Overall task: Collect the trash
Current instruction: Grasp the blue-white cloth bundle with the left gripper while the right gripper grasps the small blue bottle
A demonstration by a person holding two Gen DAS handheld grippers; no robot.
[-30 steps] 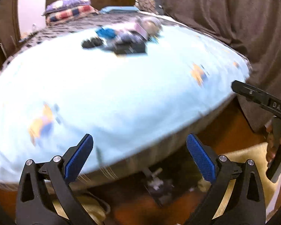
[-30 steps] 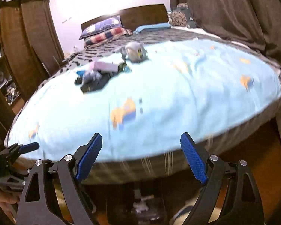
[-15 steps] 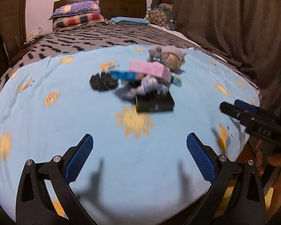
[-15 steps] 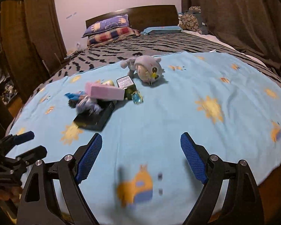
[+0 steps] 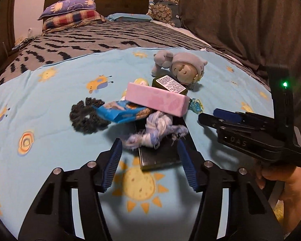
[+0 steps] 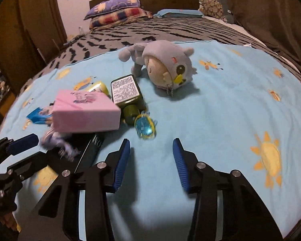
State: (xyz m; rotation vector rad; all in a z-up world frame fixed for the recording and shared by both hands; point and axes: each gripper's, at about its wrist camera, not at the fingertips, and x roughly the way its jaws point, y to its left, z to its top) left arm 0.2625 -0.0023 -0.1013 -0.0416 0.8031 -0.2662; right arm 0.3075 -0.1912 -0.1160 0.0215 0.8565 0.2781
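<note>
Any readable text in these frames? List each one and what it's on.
"DAS": raised letters on the right gripper body, left wrist view.
White label on the dark green bottle: dense print, too small to read.
Pink box: printed picture, no legible words.
Blue wrapper: unreadable.

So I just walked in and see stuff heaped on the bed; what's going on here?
A person holds a gripper in each hand over a pile on the light blue blanket. The left gripper is closing near the white-and-blue crumpled scrap; the right gripper is closing before the blue-and-yellow trinket. Neither grips anything yet.
</note>
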